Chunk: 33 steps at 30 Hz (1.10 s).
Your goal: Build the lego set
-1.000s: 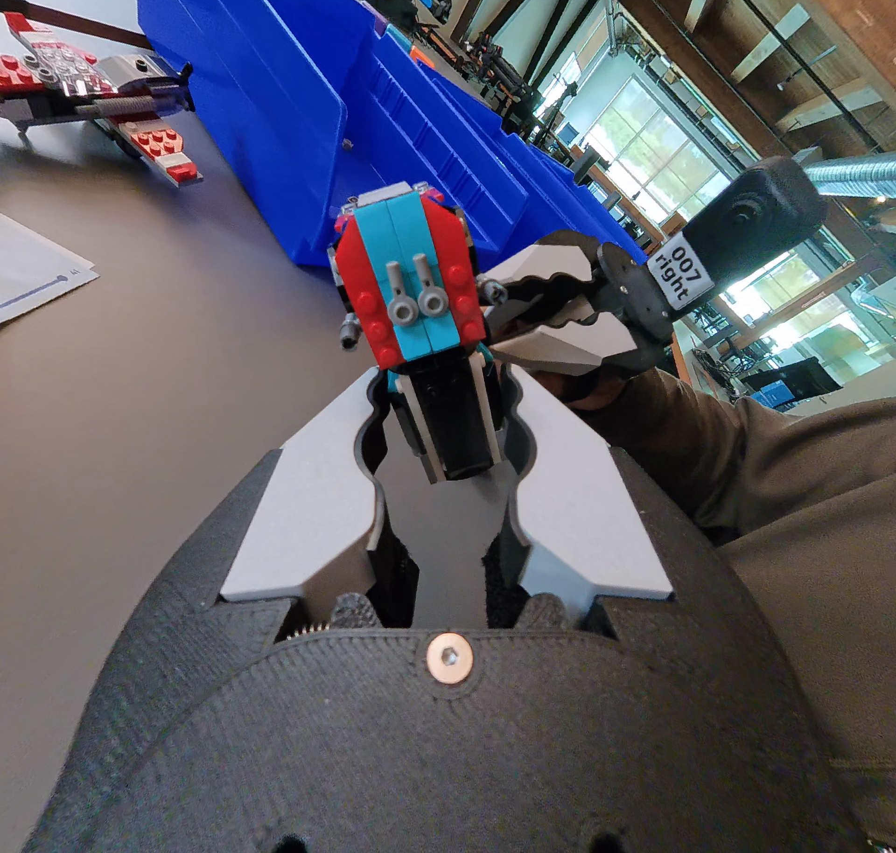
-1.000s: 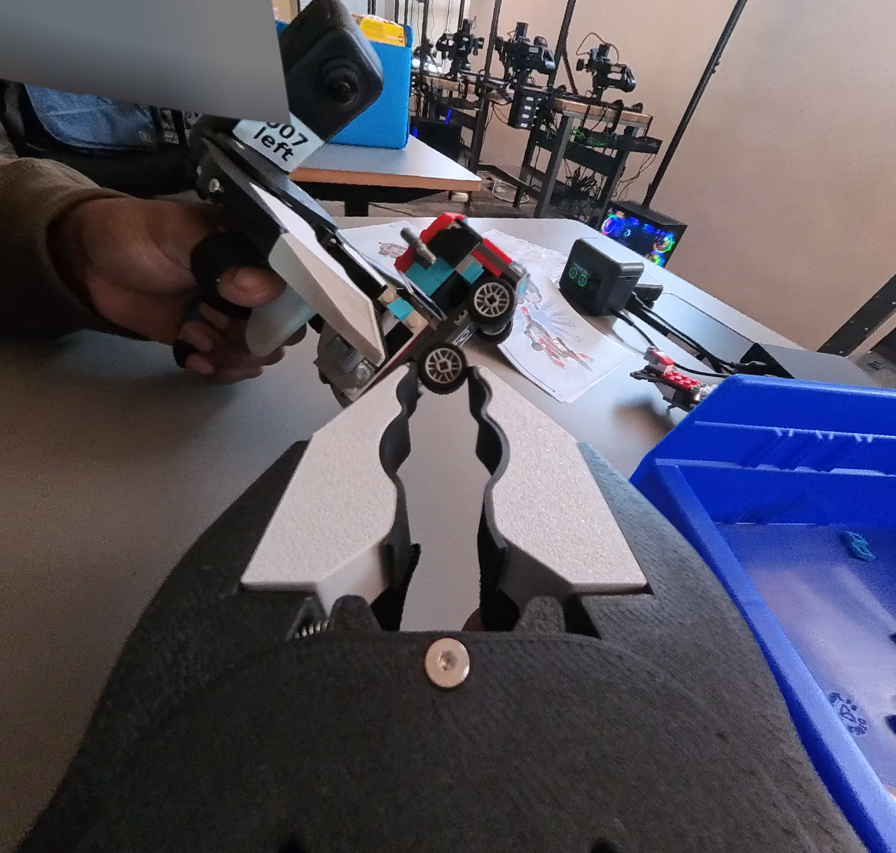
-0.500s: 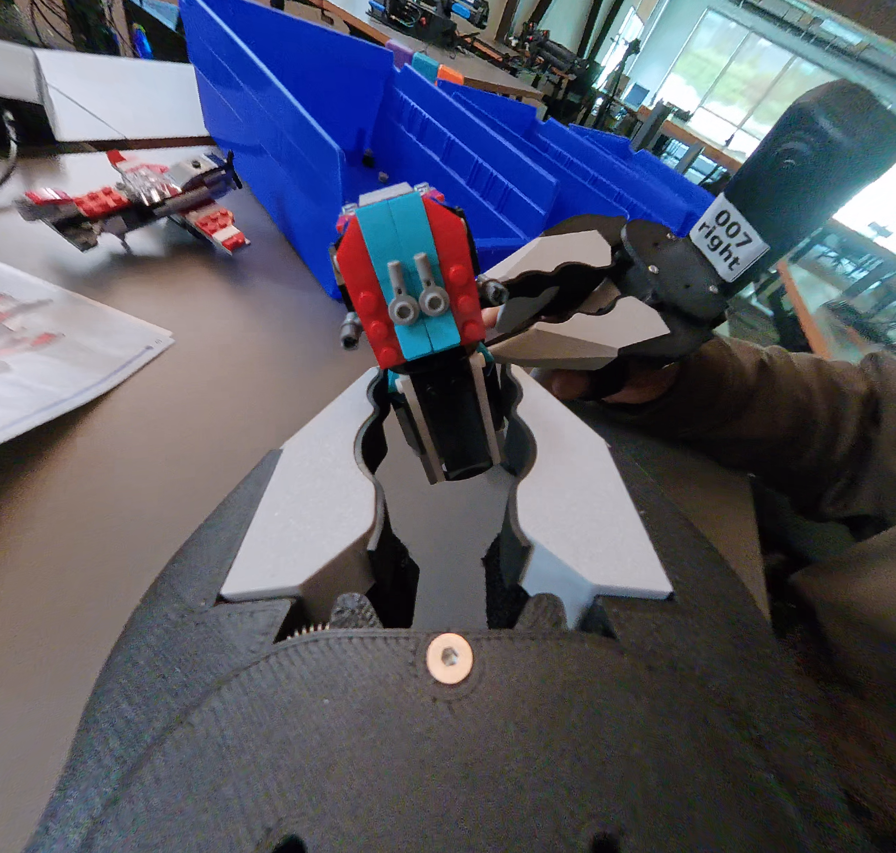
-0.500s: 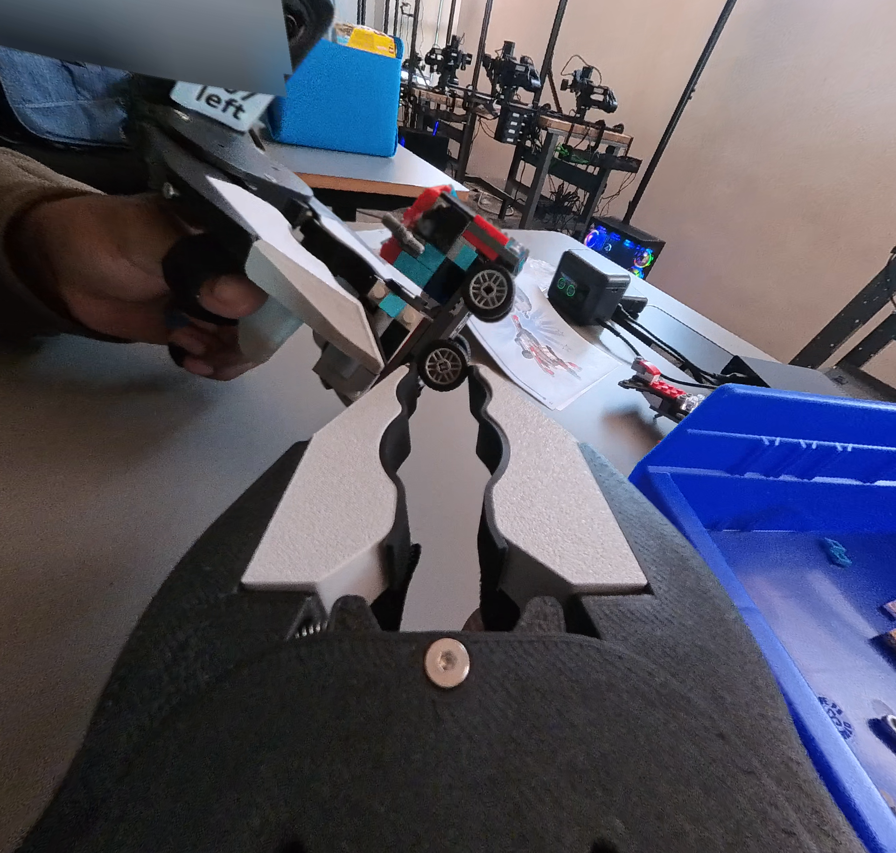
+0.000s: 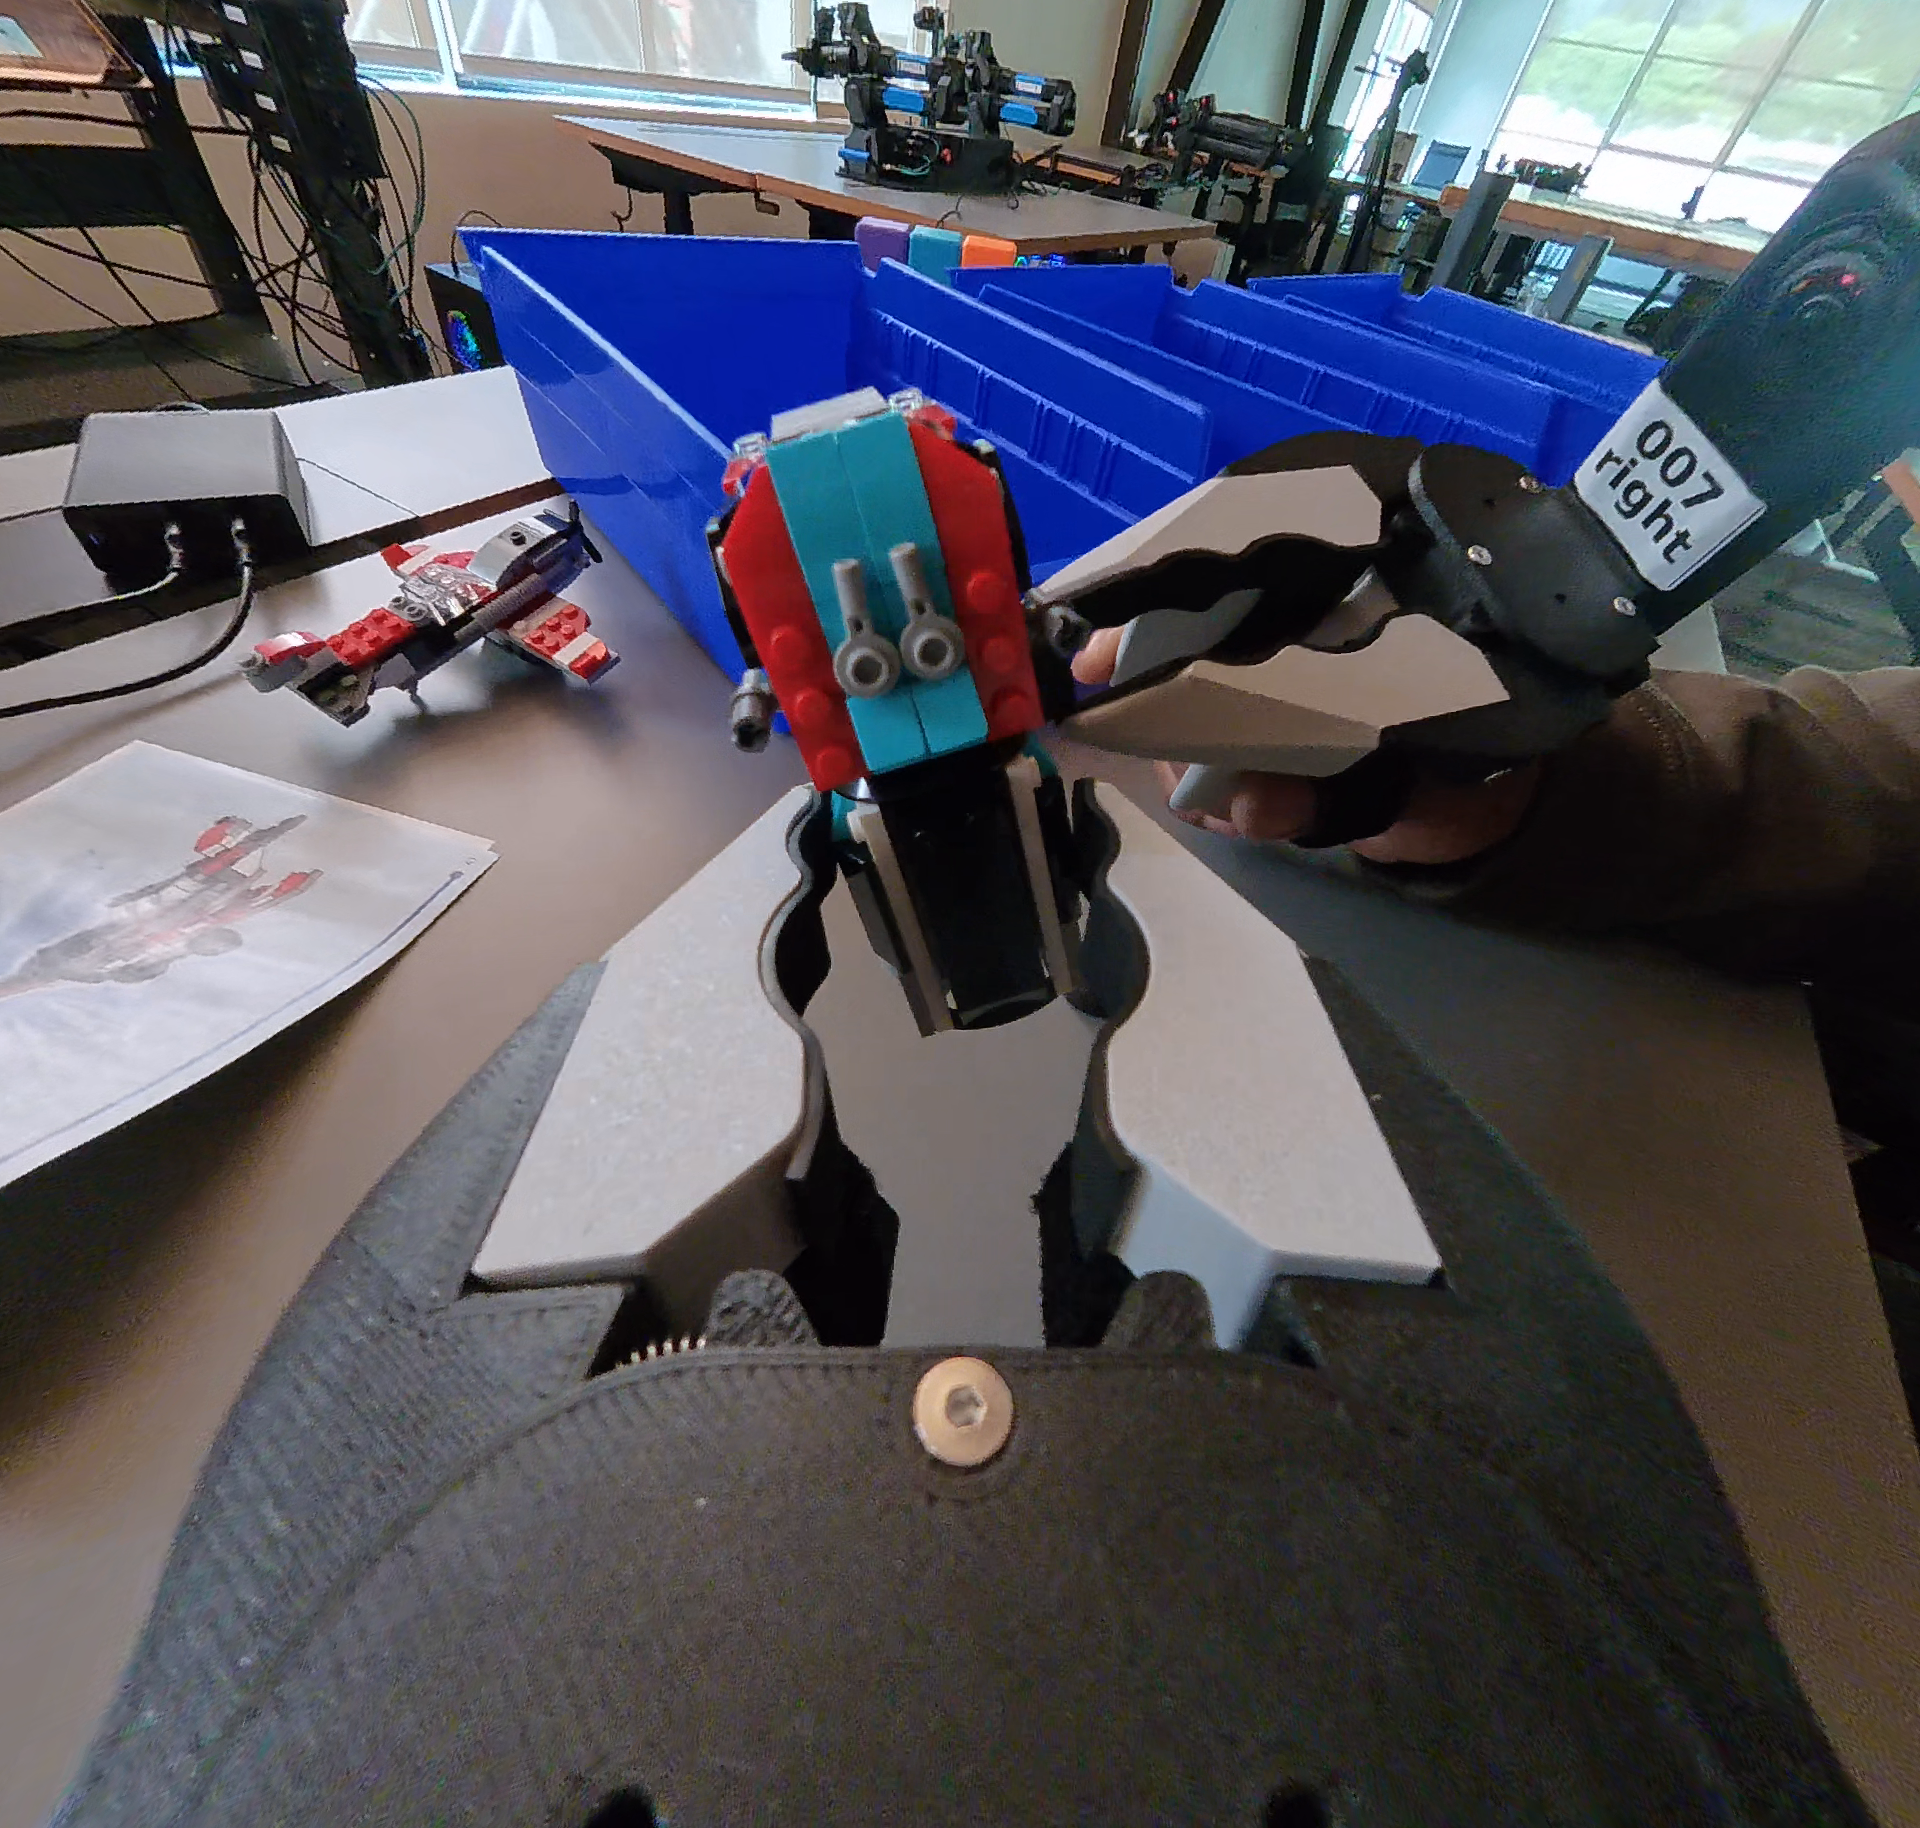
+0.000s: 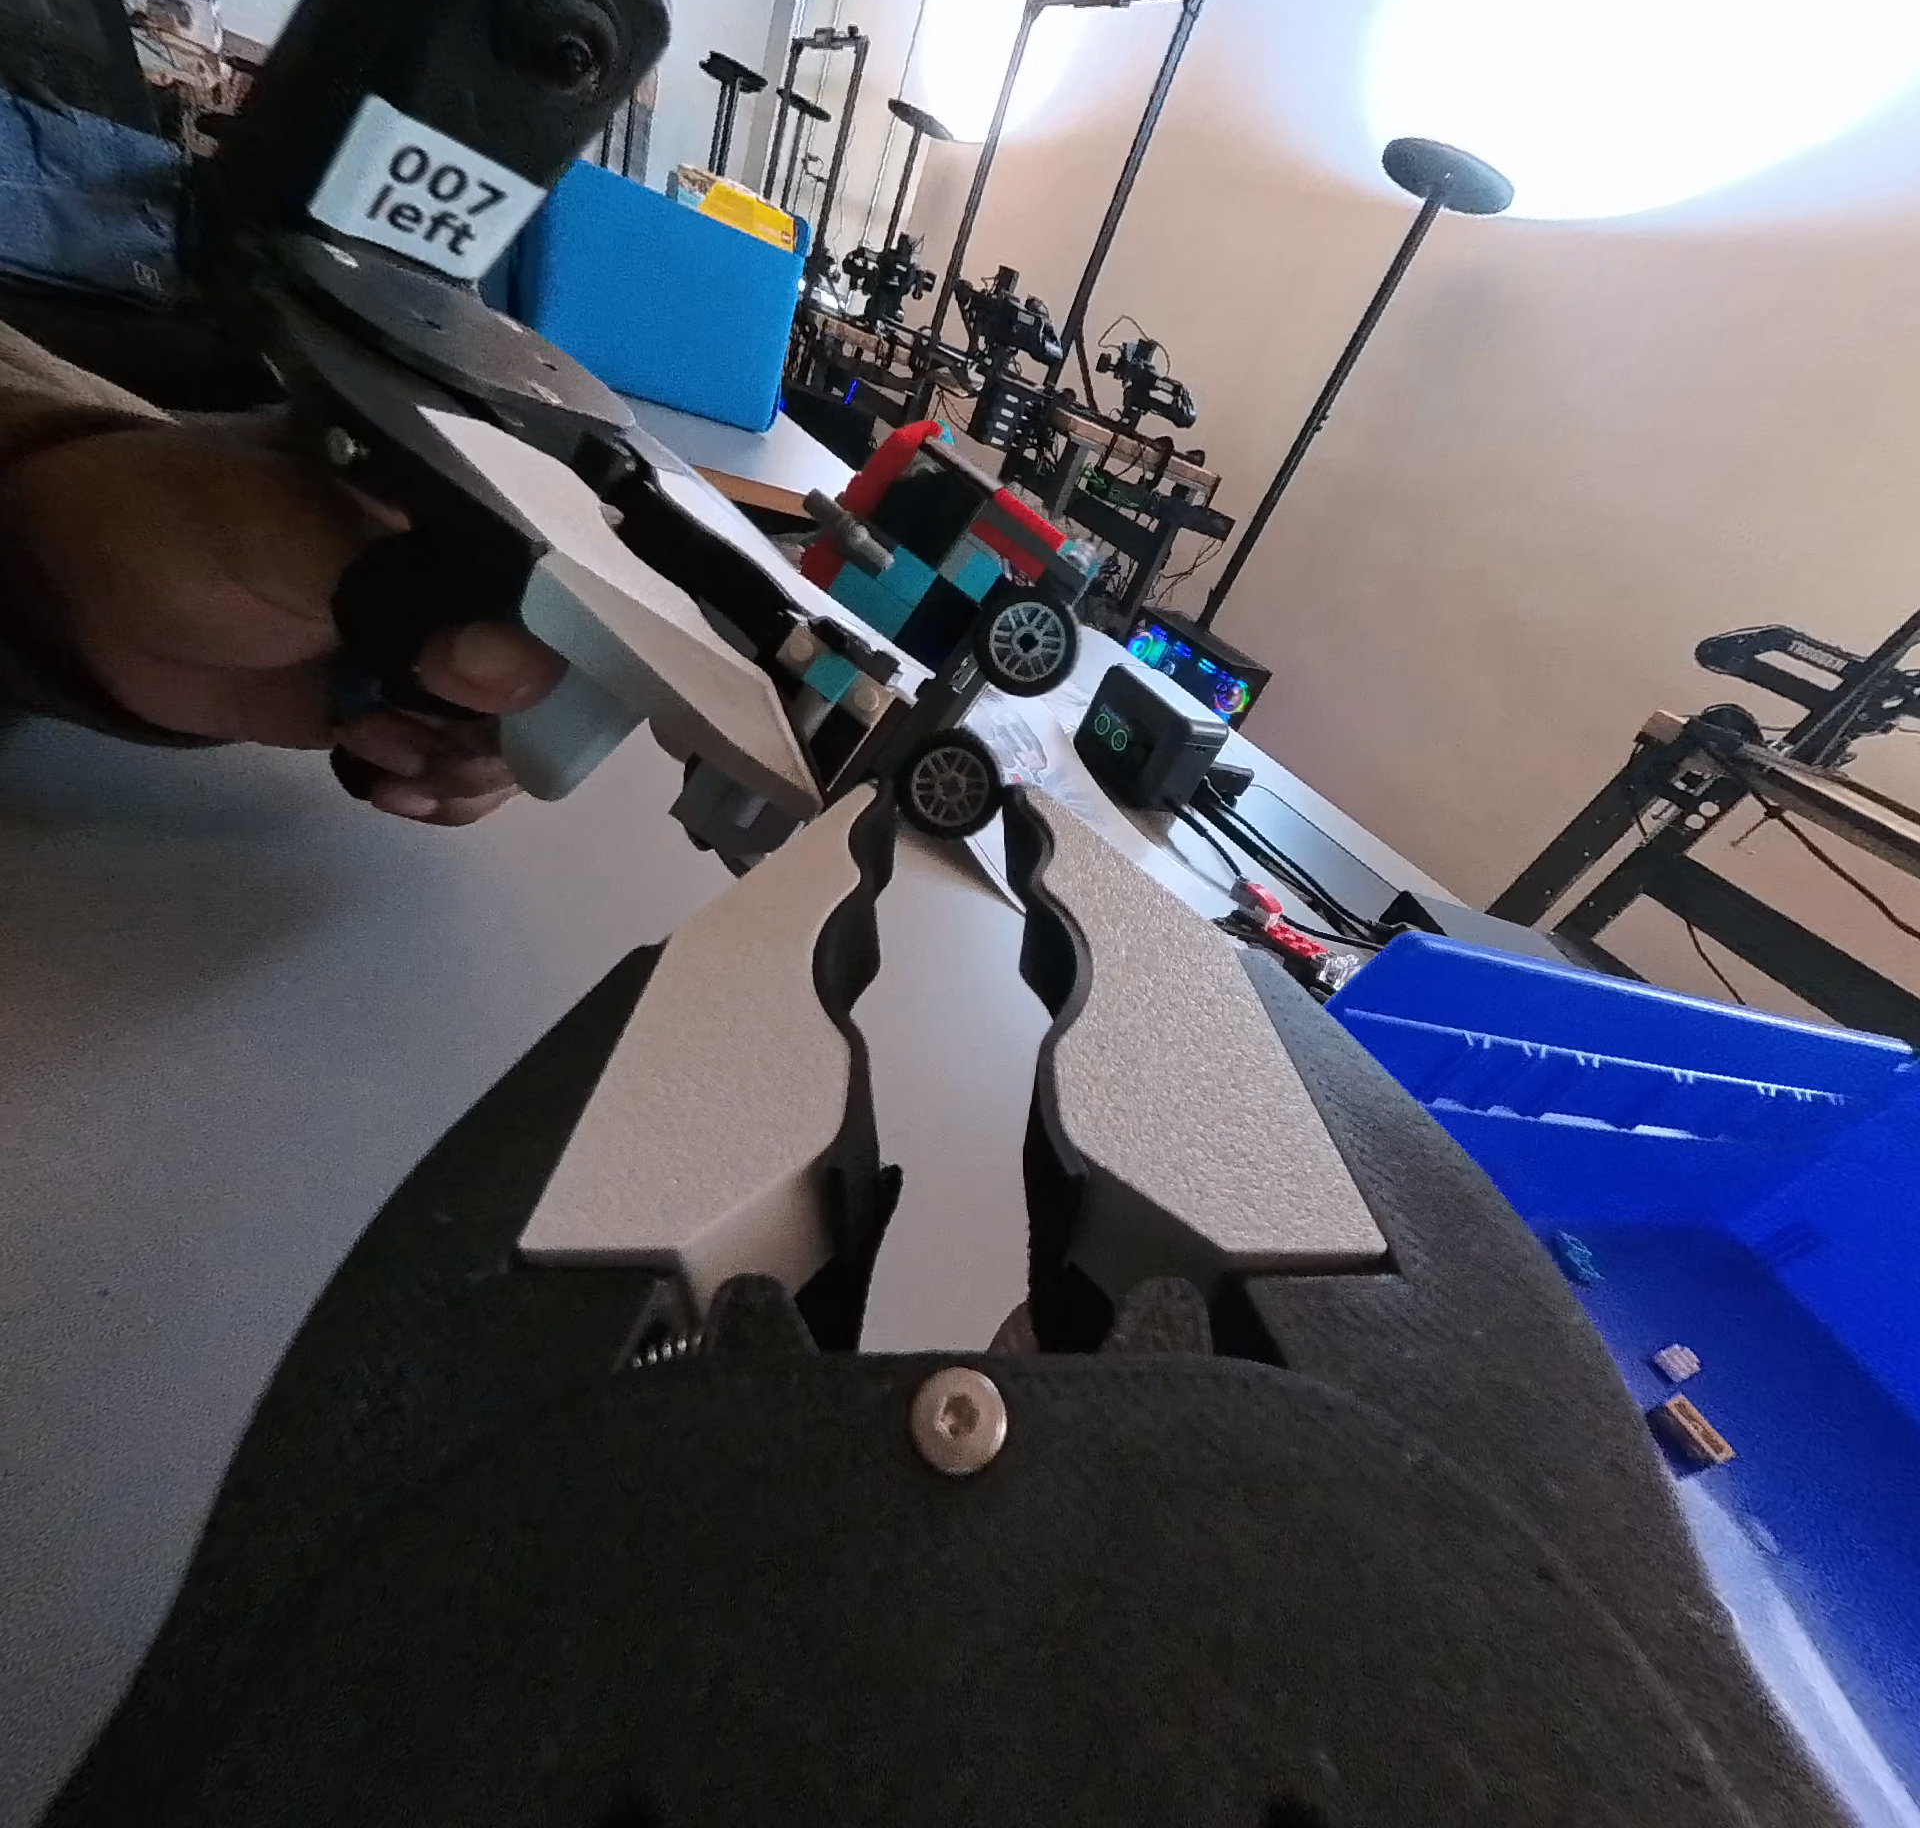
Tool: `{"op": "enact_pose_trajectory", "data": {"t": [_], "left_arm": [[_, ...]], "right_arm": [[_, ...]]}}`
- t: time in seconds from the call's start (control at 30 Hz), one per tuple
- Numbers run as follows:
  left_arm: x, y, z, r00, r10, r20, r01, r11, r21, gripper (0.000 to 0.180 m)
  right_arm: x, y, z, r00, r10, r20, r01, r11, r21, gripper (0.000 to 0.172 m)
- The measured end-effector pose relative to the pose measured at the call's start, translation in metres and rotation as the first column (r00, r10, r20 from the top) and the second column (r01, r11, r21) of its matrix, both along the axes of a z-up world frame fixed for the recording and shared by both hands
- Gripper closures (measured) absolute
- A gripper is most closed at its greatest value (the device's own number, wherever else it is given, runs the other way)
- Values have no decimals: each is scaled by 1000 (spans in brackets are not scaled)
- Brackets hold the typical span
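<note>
While the left gripper [image 5: 951,905] pinches the black rear of a red-and-teal brick car [image 5: 883,615] at frame centre above the tabletop [image 5: 468,1103], the right gripper [image 6: 940,807] closes on its rear wheel [image 6: 951,784]. A twist could pop the wheel or split bricks. Each gripper carries a white printed label.

You are in a robotics lab: robot arm rigs [image 5: 940,121] stand on tables behind, tall light stands [image 6: 1340,365] line the wall, cabled equipment racks [image 5: 281,116] fill a corner, and blue parts bins [image 5: 1039,396] sit nearby.
</note>
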<state>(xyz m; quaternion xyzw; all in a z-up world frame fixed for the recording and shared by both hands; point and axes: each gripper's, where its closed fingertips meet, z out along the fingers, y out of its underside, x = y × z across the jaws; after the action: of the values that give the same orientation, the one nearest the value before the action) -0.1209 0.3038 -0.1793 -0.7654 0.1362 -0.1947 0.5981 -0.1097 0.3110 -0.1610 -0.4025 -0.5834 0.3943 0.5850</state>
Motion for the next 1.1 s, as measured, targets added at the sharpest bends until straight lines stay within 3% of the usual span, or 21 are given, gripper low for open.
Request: {"op": "enact_pose_trajectory", "data": {"t": [0.43, 1.1], "left_arm": [[4, -2, 6, 999, 3, -41, -1, 999, 54, 134], [4, -2, 4, 977, 55, -207, -33, 993, 110, 134]], "right_arm": [[-2, -3, -2, 1000, 10, 1, -10, 1000, 0, 150], [-2, -5, -2, 1000, 4, 5, -4, 1000, 2, 150]]}}
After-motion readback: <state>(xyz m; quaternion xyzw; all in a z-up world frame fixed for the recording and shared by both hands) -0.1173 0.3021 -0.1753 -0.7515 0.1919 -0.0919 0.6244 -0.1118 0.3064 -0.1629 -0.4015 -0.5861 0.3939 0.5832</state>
